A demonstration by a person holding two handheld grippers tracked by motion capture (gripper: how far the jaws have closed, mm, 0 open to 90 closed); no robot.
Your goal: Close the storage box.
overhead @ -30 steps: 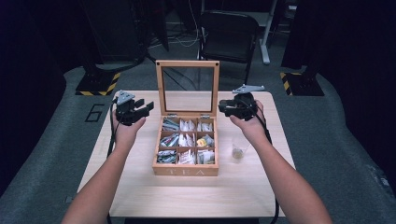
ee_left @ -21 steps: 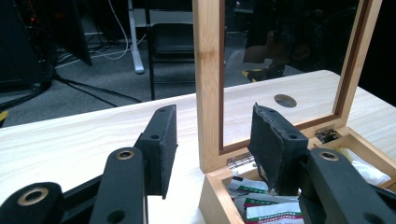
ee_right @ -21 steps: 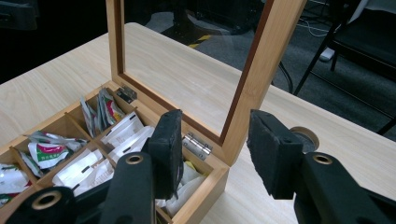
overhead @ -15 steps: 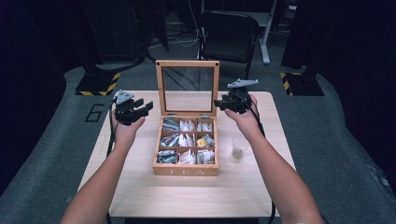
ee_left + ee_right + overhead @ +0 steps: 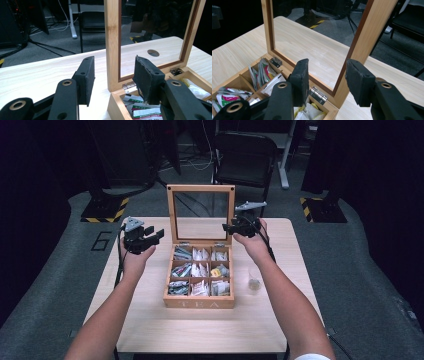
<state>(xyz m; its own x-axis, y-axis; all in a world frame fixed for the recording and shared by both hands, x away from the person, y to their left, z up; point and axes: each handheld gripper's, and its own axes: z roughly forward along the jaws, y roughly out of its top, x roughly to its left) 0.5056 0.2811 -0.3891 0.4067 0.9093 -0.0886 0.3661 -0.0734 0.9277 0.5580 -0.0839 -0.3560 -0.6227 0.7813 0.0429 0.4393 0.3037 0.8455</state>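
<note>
A wooden tea box [image 5: 200, 304] sits mid-table, its compartments full of tea bags [image 5: 200, 270]. Its glass-paned lid [image 5: 201, 188] stands upright. To the left of the box, my left gripper [image 5: 156, 235] hangs open above the table, jaws pointing at the lid. In the left gripper view the left gripper [image 5: 116, 80] has nothing between its pads, and the lid's left post [image 5: 112, 45] stands just beyond the gap. My right gripper [image 5: 229, 227] is open at the lid's right edge. In the right gripper view the right gripper [image 5: 329, 80] frames the lid's right post [image 5: 359, 42] without touching it.
A small clear glass [image 5: 254, 282] stands on the table [image 5: 150, 325] right of the box. Beyond the far edge is a black chair [image 5: 245, 160], with cables on the floor and yellow-and-black striped stand bases [image 5: 102, 212] at either side.
My right gripper has moved left, in toward the lid's right edge. The left gripper and the box have stayed put.
</note>
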